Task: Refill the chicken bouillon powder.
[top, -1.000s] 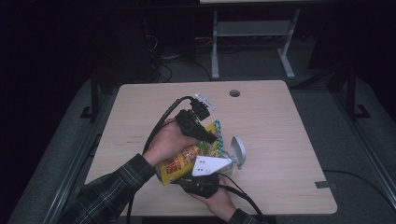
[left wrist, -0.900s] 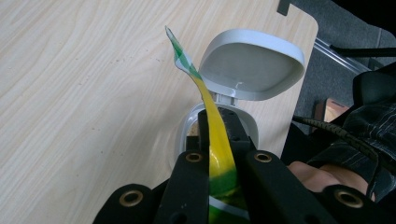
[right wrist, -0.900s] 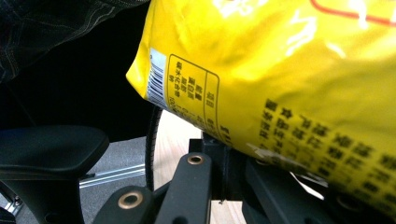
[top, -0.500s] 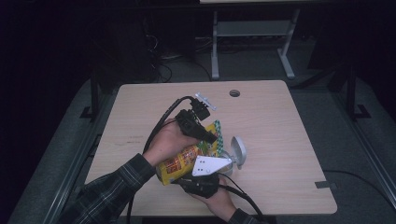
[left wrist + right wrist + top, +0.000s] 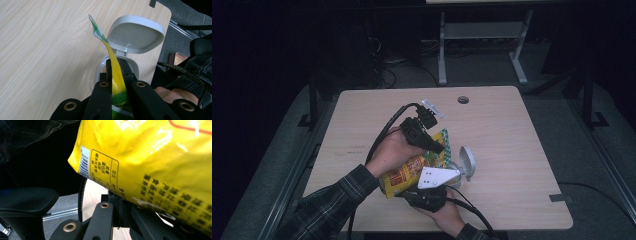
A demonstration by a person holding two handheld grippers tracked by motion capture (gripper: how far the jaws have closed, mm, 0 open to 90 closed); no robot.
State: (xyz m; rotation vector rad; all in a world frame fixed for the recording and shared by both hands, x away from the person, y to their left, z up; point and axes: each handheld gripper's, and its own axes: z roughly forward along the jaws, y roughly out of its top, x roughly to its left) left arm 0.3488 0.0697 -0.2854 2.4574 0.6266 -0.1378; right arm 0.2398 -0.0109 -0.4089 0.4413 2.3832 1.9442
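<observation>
A yellow snack bag with red and green print hangs tilted over the table's near middle, between both hands. My left gripper comes from the upper left and is shut on the bag's flat yellow-green top seal, which sticks out past the jaws. My right gripper, with its grey plate on top, sits below the bag near the front edge. In the right gripper view its jaws stand shut at the bag's lower edge, beside the barcode.
A small grey-white container lies on the wooden table just right of the bag, its hinged lid flipped open. A cable hole is at the far edge. A black chair armrest stands off the near edge.
</observation>
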